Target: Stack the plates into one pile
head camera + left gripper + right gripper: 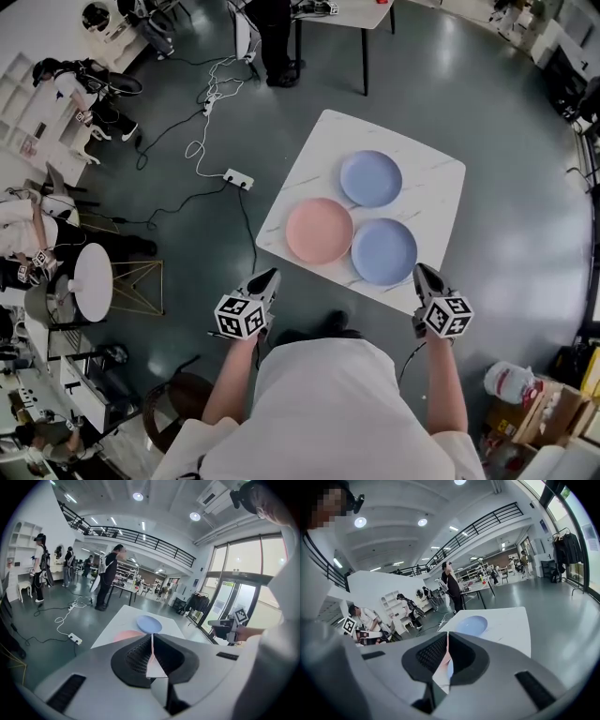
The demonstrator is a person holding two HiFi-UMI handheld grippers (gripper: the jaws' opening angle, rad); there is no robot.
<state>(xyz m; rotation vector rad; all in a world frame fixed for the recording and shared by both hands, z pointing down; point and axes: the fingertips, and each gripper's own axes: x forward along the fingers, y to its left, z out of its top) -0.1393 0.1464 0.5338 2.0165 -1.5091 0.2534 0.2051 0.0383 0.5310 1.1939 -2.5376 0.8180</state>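
- Three plates lie flat and separate on the white marbled desk (431, 187), none on top of another.
- One pink plate (319, 231) sits toward the desk's left side. Its rim meets, or very nearly meets, that of the nearer blue plate (383, 251); whether they actually touch cannot be told.
- The farther blue plate (370, 178) lies just beyond those two, close to both, so the three form a tight triangle.
- The left gripper (270, 275) is held over the dark floor (525, 234), short of the desk's near left edge and pointing at it. Its jaws are pressed together with nothing between them. Its own view looks past the closed tips to the pink plate and a blue one beyond.
- The right gripper (422, 270) has its tip at the desk's near right corner, just beside the nearer blue plate and not touching it. Its jaws are also closed together and empty.
- Both grippers slope gently downward, one on either side of the person's body.
- Off to the left, a power strip (238, 178) with a white cable (208, 112) lies on the floor, and a round white side table (91, 281) stands well apart from the desk.
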